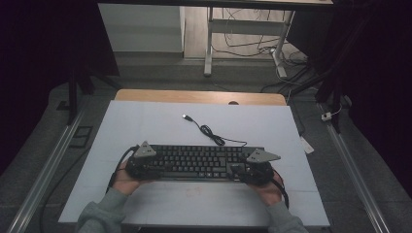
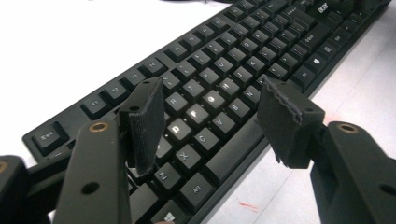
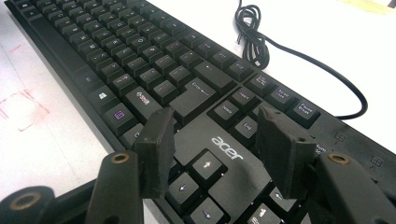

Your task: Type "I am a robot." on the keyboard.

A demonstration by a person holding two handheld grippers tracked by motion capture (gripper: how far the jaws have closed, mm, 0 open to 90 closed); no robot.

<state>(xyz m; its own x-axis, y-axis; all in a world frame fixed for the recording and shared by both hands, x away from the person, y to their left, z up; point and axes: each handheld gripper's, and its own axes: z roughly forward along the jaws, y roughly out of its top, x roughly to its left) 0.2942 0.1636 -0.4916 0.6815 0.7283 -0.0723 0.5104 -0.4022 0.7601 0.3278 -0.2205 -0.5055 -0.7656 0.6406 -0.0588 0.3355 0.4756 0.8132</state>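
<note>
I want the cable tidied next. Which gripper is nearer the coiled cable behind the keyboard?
Right. The right gripper hovers over the keyboard's arrow-key end, nearer the coiled cable; the left gripper sits over the far end.

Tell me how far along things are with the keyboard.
Done: the keyboard lies flat on the white table, its cable loose behind it. In hand: the left gripper and right gripper hover open over its two ends, gripping nothing. Left: closing on it or pressing keys.

Left tool (image 2: pixel 210 126) and right tool (image 3: pixel 215 149) hover, jaws apart.
</note>
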